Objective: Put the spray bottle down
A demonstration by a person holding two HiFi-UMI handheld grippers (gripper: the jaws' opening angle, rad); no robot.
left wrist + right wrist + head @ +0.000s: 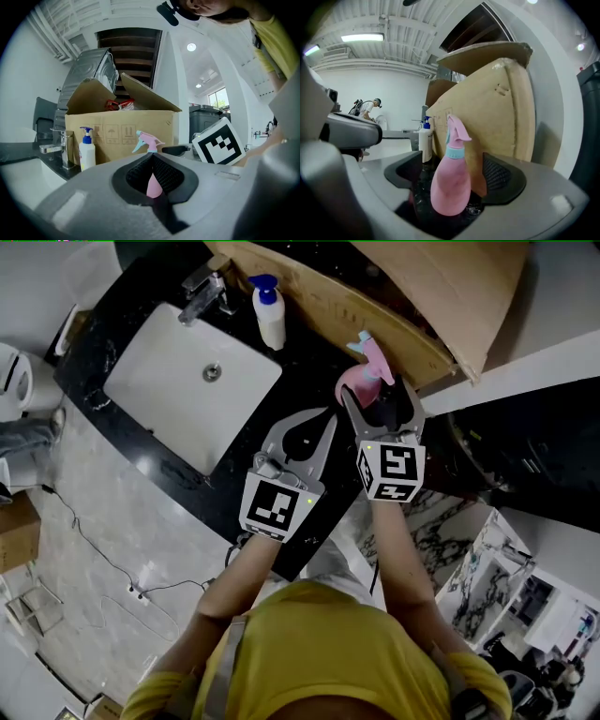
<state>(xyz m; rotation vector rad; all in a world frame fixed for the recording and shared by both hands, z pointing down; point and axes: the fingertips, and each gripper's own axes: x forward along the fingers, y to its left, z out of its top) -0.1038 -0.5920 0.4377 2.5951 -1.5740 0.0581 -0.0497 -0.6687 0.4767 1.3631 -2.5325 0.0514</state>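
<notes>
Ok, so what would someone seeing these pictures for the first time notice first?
The pink spray bottle stands upright on the black counter, between the open jaws of the right gripper, with a big cardboard box right behind it. Further left on the counter are a white sink and a white pump bottle with a blue top.

glossy black counter (314,371); smooth plastic spray bottle (356,386); matt cardboard box (394,296).
</notes>
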